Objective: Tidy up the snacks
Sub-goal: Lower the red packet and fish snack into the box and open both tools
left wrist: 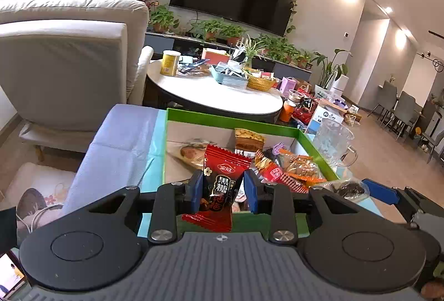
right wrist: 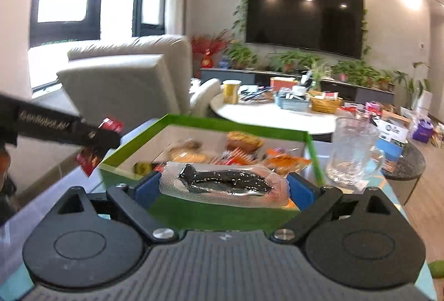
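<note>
My left gripper (left wrist: 223, 194) is shut on a red and black candy packet (left wrist: 219, 184), held upright over the near edge of the green-rimmed box (left wrist: 230, 119). My right gripper (right wrist: 224, 187) is shut on a clear packet with a dark snack inside (right wrist: 222, 181), held crosswise over the box's near edge (right wrist: 222, 215). The box holds several wrapped snacks (left wrist: 294, 165), also seen in the right wrist view (right wrist: 238, 151). The left gripper with the red packet (right wrist: 91, 156) shows at the left of the right wrist view. The right gripper's blue finger (left wrist: 383, 191) shows at the right of the left wrist view.
A glass mug (right wrist: 352, 151) stands just right of the box, also in the left wrist view (left wrist: 335, 143). Behind are a round white table (left wrist: 222, 93) crowded with items, a beige armchair (left wrist: 63, 65), and boxes on the floor (left wrist: 327, 112).
</note>
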The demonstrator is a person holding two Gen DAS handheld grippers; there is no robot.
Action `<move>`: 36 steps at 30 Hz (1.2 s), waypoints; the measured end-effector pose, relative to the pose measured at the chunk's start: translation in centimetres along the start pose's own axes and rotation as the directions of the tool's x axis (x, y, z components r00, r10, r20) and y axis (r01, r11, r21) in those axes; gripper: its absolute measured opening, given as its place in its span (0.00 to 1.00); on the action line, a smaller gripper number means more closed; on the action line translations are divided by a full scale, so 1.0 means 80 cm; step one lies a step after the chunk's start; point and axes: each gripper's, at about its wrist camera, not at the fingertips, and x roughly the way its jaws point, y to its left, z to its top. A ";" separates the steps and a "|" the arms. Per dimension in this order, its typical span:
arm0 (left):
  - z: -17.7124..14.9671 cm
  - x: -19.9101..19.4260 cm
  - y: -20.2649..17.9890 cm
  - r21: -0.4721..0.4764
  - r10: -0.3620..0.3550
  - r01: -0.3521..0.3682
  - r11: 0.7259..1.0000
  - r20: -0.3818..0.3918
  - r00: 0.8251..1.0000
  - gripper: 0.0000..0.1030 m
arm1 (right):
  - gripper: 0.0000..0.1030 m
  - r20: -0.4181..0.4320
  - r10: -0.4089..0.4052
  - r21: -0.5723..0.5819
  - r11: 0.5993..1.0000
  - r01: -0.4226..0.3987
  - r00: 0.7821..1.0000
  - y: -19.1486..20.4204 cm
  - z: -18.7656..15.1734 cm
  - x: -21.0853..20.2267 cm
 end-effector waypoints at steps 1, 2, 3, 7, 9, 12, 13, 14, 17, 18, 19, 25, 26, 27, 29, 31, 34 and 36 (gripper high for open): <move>0.001 0.002 -0.002 0.002 -0.002 0.002 1.000 -0.002 1.000 0.28 | 0.51 0.004 -0.007 0.011 1.000 0.007 1.000 -0.004 0.002 0.002; 0.002 0.005 -0.004 0.005 -0.003 0.003 1.000 -0.005 1.000 0.28 | 0.51 0.007 -0.013 0.020 1.000 0.013 1.000 -0.008 0.005 0.005; 0.003 0.009 -0.005 0.007 -0.003 0.003 1.000 -0.008 1.000 0.28 | 0.51 0.010 -0.018 0.028 0.999 0.018 1.000 -0.012 0.008 0.008; 0.006 0.024 -0.010 0.012 -0.007 0.007 1.000 -0.025 1.000 0.29 | 0.51 0.010 -0.017 0.060 0.998 0.017 1.000 -0.022 0.018 0.024; 0.007 0.034 -0.012 0.017 -0.004 0.004 1.000 -0.034 0.999 0.29 | 0.51 0.004 -0.002 0.086 0.996 0.002 1.000 -0.027 0.025 0.035; 0.007 0.048 -0.014 0.019 0.008 -0.007 1.000 -0.050 0.999 0.29 | 0.51 -0.006 0.010 0.124 0.992 -0.009 1.000 -0.030 0.034 0.054; 0.008 0.052 -0.015 0.019 0.010 -0.008 1.000 -0.056 0.998 0.29 | 0.51 -0.008 0.007 0.127 0.992 -0.006 1.000 -0.029 0.037 0.060; 0.008 0.055 -0.015 0.021 0.012 -0.010 1.000 -0.059 0.998 0.29 | 0.51 -0.007 0.006 0.125 0.992 -0.005 1.000 -0.028 0.038 0.062; 0.008 0.062 -0.017 0.025 0.015 -0.013 1.000 -0.065 0.998 0.29 | 0.51 -0.006 0.002 0.117 0.993 -0.001 1.000 -0.026 0.039 0.067; 0.008 0.064 -0.018 0.027 0.018 -0.016 1.000 -0.066 0.998 0.31 | 0.51 -0.008 0.000 0.118 0.993 0.001 1.000 -0.026 0.039 0.069; 0.007 0.066 -0.019 0.036 0.022 -0.020 0.999 -0.070 0.997 0.38 | 0.52 -0.011 -0.002 0.122 0.993 0.003 1.000 -0.027 0.037 0.069; -0.002 0.064 -0.031 0.098 0.073 -0.067 0.993 -0.059 0.996 0.50 | 0.52 -0.077 -0.026 0.165 0.985 0.039 0.997 -0.033 0.029 0.081; -0.002 0.062 -0.030 0.095 0.077 -0.071 0.993 -0.055 0.996 0.50 | 0.52 -0.081 -0.025 0.171 0.985 0.039 0.996 -0.034 0.027 0.081; -0.001 0.060 -0.027 0.087 0.080 -0.076 0.993 -0.050 0.995 0.50 | 0.52 -0.083 -0.028 0.173 0.984 0.042 0.996 -0.035 0.026 0.080; 0.002 0.054 -0.020 0.055 0.089 -0.087 0.995 -0.038 0.995 0.50 | 0.52 -0.084 -0.034 0.172 0.984 0.048 0.996 -0.036 0.024 0.077; 0.004 0.049 -0.016 0.035 0.090 -0.089 0.995 -0.031 0.995 0.51 | 0.52 -0.074 -0.044 0.172 0.983 0.056 0.996 -0.036 0.023 0.074; 0.005 0.042 -0.013 0.032 0.099 -0.098 0.995 -0.020 0.995 0.51 | 0.52 -0.065 -0.056 0.174 0.983 0.066 0.996 -0.038 0.025 0.070; 0.005 0.037 -0.011 0.032 0.103 -0.103 0.994 -0.012 0.995 0.51 | 0.52 -0.061 -0.060 0.175 0.982 0.070 0.996 -0.038 0.026 0.069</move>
